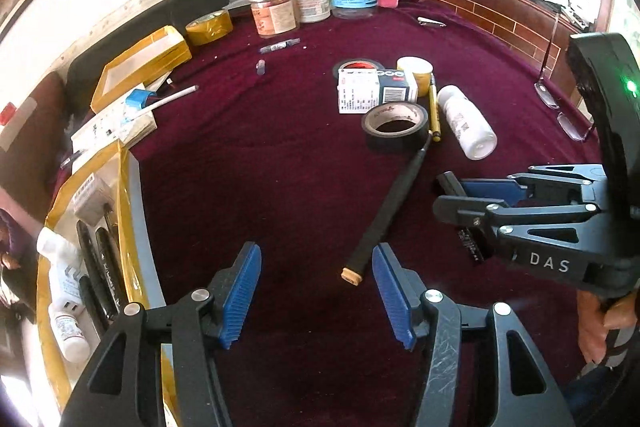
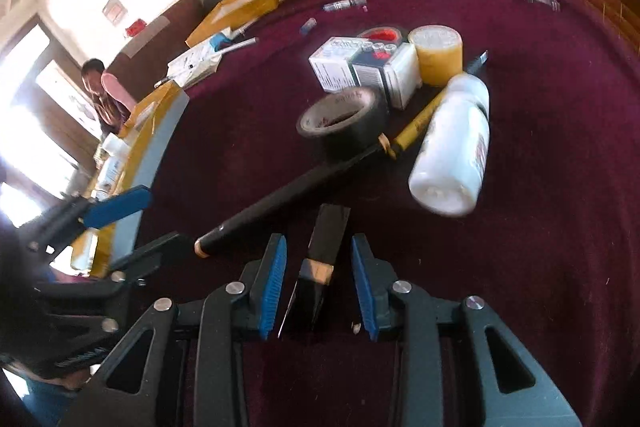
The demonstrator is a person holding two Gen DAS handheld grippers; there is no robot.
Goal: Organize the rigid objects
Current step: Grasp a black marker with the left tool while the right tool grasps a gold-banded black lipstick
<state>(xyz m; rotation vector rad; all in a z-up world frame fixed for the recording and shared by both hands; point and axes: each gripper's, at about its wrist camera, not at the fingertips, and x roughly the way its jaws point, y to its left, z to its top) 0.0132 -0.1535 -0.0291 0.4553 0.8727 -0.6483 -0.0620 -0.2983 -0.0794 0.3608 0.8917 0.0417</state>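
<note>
Our left claw (image 1: pixel 316 293) gapes empty near the black pen (image 1: pixel 386 205); our right claw (image 2: pixel 318 289) brackets a blurred dark marker (image 2: pixel 325 247), pads apparently clear

Daylight is blowing out the window (image 2: pixel 24 115) on the left of the right wrist view, which is smearing with motion blur. Left wrist view is staying sharper; fisheye is bending both edges, corners going black.
</note>
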